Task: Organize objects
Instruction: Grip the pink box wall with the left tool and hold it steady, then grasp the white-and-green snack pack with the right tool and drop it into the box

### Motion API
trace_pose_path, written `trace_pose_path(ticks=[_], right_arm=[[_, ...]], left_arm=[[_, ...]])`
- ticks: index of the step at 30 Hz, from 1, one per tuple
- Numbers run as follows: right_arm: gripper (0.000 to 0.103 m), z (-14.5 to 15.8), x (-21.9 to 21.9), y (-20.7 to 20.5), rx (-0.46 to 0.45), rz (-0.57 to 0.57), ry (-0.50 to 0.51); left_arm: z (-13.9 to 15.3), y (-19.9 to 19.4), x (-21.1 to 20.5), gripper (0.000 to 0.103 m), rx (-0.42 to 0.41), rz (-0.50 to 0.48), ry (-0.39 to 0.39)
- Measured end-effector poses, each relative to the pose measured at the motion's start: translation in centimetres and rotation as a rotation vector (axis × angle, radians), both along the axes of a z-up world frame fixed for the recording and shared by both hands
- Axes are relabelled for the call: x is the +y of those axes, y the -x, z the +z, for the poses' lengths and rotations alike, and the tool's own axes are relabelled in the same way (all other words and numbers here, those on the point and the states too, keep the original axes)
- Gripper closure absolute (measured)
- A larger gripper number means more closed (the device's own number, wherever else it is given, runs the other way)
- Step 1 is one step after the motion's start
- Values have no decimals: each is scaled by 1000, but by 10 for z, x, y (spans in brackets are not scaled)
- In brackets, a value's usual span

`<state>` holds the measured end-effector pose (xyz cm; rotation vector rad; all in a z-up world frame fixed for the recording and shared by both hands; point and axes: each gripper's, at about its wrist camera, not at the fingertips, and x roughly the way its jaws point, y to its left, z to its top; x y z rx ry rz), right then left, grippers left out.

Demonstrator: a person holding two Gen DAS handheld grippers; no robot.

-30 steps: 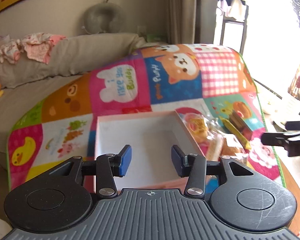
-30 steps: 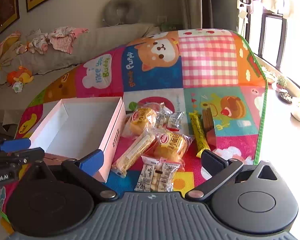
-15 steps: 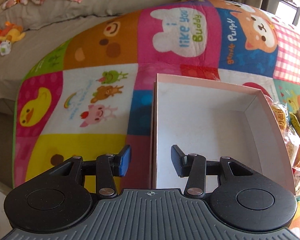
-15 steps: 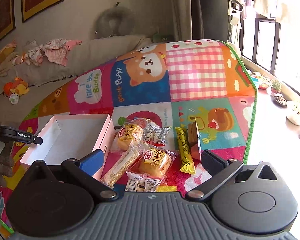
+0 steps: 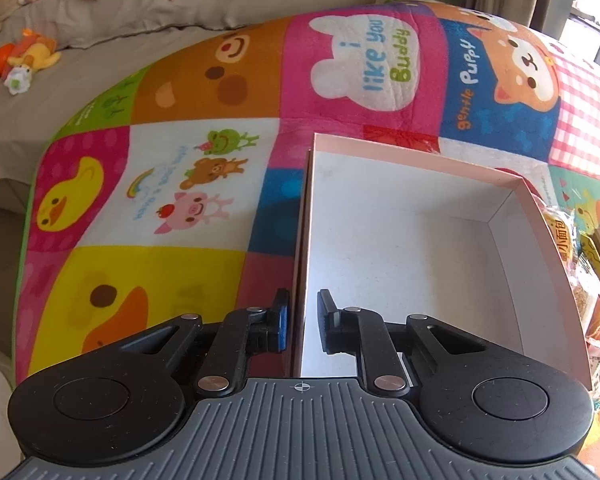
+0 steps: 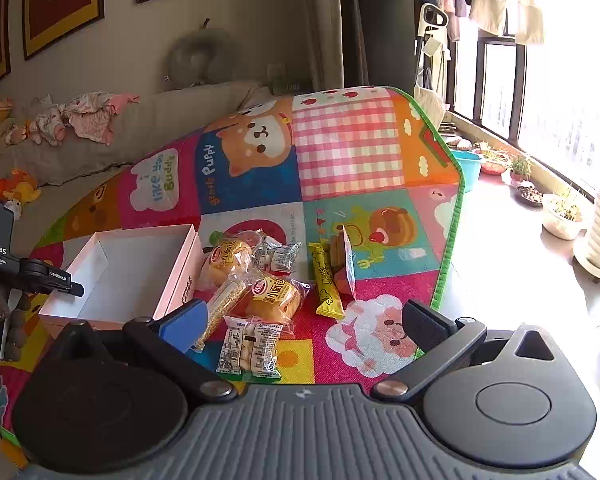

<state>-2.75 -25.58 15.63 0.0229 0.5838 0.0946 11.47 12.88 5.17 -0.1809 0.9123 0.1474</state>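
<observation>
- Our left gripper [image 5: 302,326] was clamped on the box's [image 5: 420,248] left wall, one pad either side.
- Our right gripper [image 6: 300,330] hung wide apart, holding nothing, over the snacks [image 6: 274,294] beside the box on the mat [image 5: 160,200].

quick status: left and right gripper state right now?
Left gripper: closed on the near-left wall of the pink box.
Right gripper: open, holding nothing, above the snack packets.
</observation>
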Motion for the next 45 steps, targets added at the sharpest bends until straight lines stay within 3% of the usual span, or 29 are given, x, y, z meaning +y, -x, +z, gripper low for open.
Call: trace_pose_path(ticks=[11,17,21,24,27,32,34,38,42,45], right_arm=[[0,-12,11,-13,1,12,14],[0,-59,4,-54,119,-61,9],[0,-97,17,-58,162,-9,-10],[0,-108,22,-65,146,36,-33],[0,-106,24,-85,135,39,20],[0,-112,33,-114,111,85,205],[1,-111,31,-123,100,54,213],[7,-115,19,-119,152,18,59],[7,-120,12,-83,153,-55,-136],[7,-121,34,-68,160,3,-85]], left_arm=[[-6,5,-3,90,18,-15,6],[-14,11,-7,90,13,-52,26],[-18,14,2,87,7,-58,99],[-18,12,9,85,10,-50,148],[-18,10,8,85,4,-39,152],[-24,7,2,86,-1,-3,123],[-26,6,-2,86,-2,-2,104],[-26,2,1,86,4,-50,96],[-23,-4,3,87,43,-96,92],[-24,1,0,88,25,-99,74]])
